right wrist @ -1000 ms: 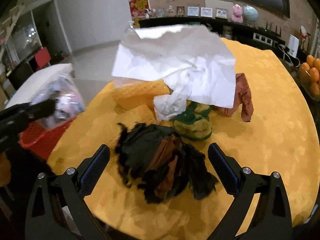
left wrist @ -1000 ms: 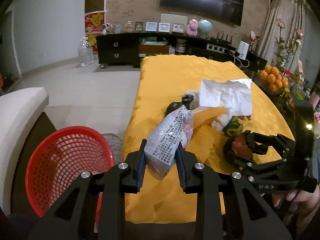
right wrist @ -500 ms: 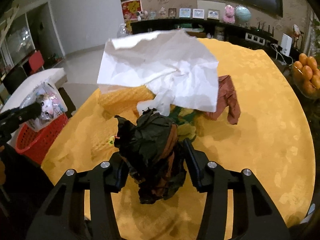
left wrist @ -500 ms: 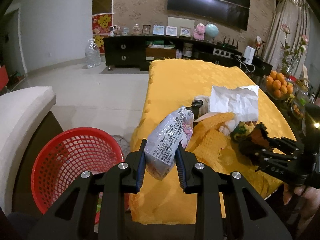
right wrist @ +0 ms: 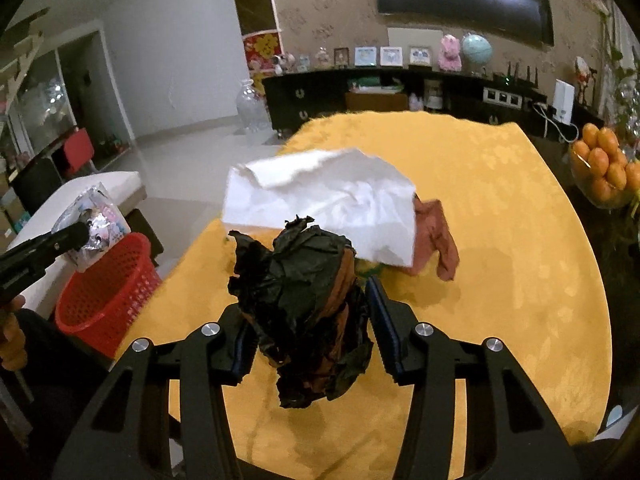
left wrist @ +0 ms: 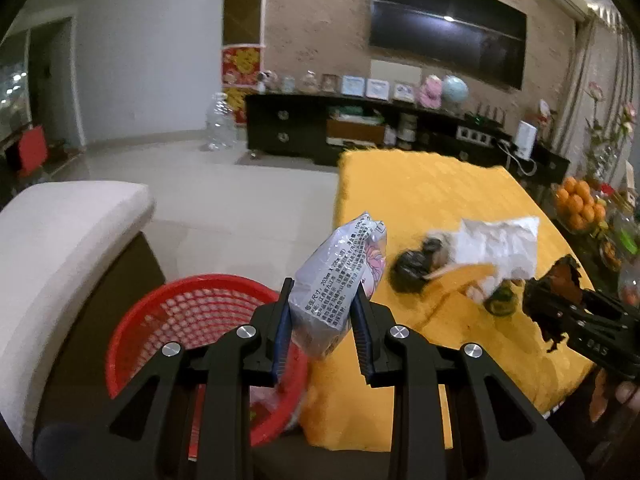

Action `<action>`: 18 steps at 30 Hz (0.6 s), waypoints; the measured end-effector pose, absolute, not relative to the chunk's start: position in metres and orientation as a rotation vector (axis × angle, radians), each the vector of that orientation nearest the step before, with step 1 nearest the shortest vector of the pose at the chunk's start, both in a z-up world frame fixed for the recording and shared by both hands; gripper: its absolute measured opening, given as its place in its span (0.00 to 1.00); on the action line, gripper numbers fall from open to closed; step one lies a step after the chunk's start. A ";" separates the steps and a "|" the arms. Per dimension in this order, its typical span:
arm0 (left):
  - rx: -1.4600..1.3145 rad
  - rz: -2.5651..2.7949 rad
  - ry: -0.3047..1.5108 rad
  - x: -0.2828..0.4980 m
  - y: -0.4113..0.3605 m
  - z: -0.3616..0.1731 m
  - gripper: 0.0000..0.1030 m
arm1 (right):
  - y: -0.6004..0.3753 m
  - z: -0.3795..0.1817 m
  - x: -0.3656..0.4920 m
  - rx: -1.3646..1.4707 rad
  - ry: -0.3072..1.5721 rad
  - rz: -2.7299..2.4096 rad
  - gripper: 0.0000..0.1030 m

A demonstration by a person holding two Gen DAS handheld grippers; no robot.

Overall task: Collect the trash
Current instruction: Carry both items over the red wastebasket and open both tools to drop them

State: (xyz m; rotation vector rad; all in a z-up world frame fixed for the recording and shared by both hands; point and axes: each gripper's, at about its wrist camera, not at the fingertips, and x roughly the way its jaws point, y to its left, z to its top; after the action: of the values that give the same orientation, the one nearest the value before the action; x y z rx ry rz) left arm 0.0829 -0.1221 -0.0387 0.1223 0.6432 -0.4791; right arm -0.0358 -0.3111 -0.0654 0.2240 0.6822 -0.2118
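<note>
My left gripper [left wrist: 322, 322] is shut on a silvery plastic snack packet [left wrist: 336, 276] and holds it above the near rim of the red mesh basket [left wrist: 192, 320] on the floor. My right gripper [right wrist: 308, 328] is shut on a crumpled black and brown wrapper wad [right wrist: 304, 304], lifted above the yellow table [right wrist: 500, 272]. The wad and right gripper also show at the right of the left wrist view [left wrist: 560, 292]. A crumpled white paper sheet [right wrist: 328, 200] and a brown rag [right wrist: 436, 240] lie on the table behind the wad.
A small black bag [left wrist: 412, 268] and yellow packaging [left wrist: 460, 280] lie on the table. A bowl of oranges [right wrist: 604, 164] stands at the right. A white sofa arm [left wrist: 60, 240] is left of the basket. A dark TV cabinet [left wrist: 360, 128] lines the far wall.
My right gripper has closed on the black wad and lifted it off the table. My left gripper has carried the packet left, over the red basket.
</note>
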 end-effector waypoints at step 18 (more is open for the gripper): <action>0.014 -0.286 0.611 0.102 -0.048 -0.017 0.25 | -0.243 -0.019 0.025 0.142 0.633 -0.063 0.47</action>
State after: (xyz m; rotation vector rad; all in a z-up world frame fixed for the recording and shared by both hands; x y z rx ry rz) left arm 0.1024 -0.0478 -0.0174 0.0143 0.6106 -0.2856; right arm 0.0253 -0.2433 -0.0191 0.1423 0.6328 -0.0627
